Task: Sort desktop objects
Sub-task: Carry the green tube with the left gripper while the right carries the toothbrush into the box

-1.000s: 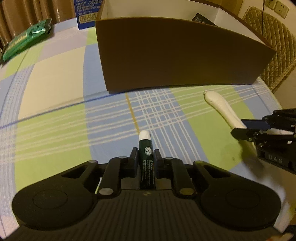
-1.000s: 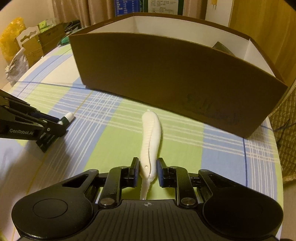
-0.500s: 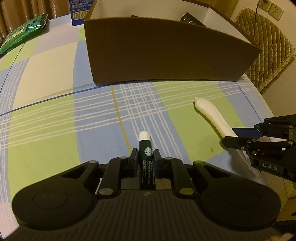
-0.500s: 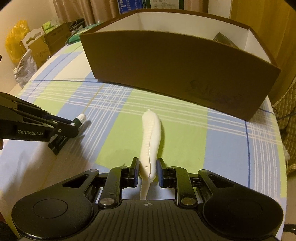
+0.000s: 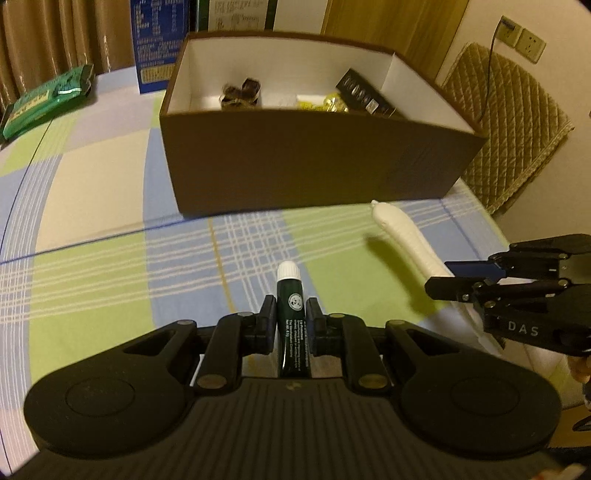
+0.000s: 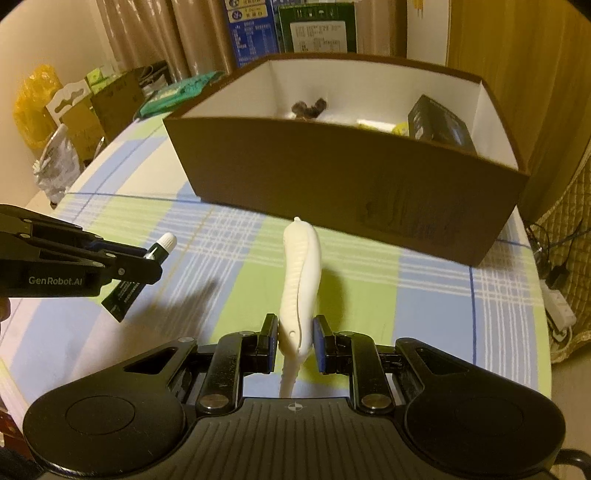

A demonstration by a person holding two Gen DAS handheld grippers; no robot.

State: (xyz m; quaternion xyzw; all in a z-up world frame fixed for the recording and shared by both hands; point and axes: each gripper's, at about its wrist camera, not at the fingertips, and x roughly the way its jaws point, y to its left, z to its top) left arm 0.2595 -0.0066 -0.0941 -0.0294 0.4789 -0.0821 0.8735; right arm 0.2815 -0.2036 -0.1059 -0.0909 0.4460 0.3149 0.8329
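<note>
Both grippers are loaded — left gripper (image 5: 291, 325) clamps the tube (image 5: 291, 317), right gripper (image 6: 294, 345) the white handle (image 6: 300, 269) — each pointing lengthwise toward the box (image 5: 314, 162) at upper centre, about equally near.

One brown box (image 5: 314, 162), one green tube (image 5: 291, 317), one white handle-shaped object (image 6: 301, 273), perhaps four items inside.

A table covered with a plaid tablecloth (image 5: 92, 258) in green, blue and cream. A green foil packet (image 5: 44, 99) lies at its far left edge. Blue and green printed boxes (image 6: 291, 33) stand behind the table against brown curtains (image 5: 55, 33). To the right, a chair with a quilted tan cover (image 5: 517, 122) sits below a wall socket (image 5: 530, 45). On the left, beyond the table, are a yellow plastic bag (image 6: 35, 99) and cardboard boxes (image 6: 110, 99). A white power strip (image 6: 559, 306) lies on the floor at right.
</note>
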